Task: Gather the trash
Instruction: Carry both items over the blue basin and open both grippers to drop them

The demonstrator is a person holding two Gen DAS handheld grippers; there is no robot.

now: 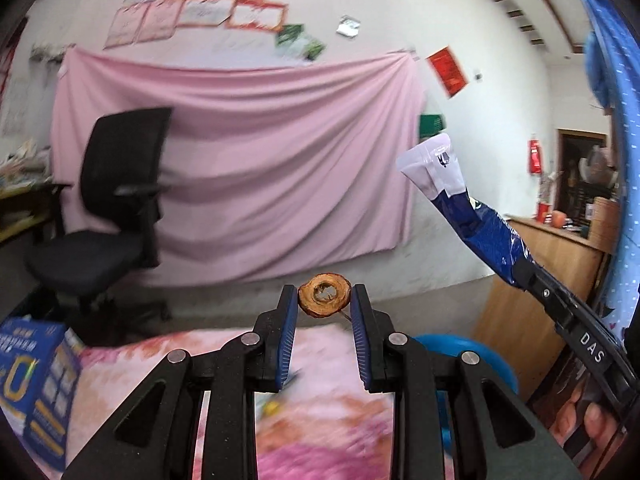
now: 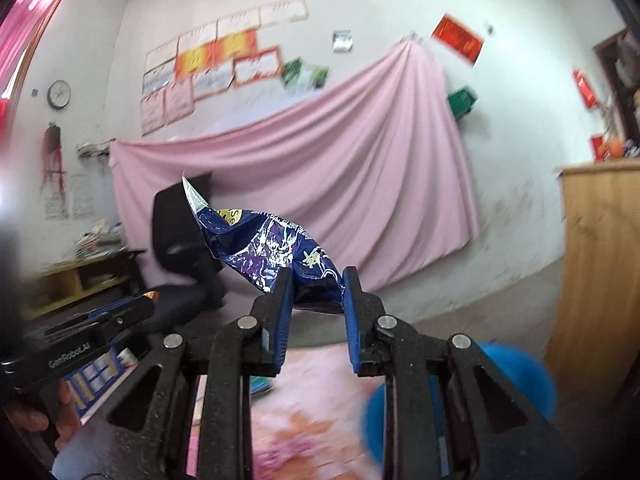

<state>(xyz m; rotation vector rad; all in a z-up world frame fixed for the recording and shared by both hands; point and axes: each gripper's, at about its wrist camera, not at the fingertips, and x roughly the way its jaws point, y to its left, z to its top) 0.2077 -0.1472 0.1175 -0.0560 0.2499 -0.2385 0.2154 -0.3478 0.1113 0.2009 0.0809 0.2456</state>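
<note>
Currently mid-carry, both loads raised above the floral tabletop (image 1: 320, 360). Left gripper (image 1: 325, 300) pinching dried fruit ring (image 1: 324, 294); right gripper (image 2: 316, 286) clamped on crumpled blue snack wrapper (image 2: 272, 248). Next, likely: transfer to blue bin (image 2: 516, 376) below right, then release.

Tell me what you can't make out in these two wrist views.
- Blue round object: both views, hidden behind the fingers and blurred; cannot tell what it is.
- Floral surface: both views, motion-blurred; small items on it unreadable.
- Blue wrapper: right wrist view, print crumpled and illegible.
- Wall papers: too blurred to read.
</note>
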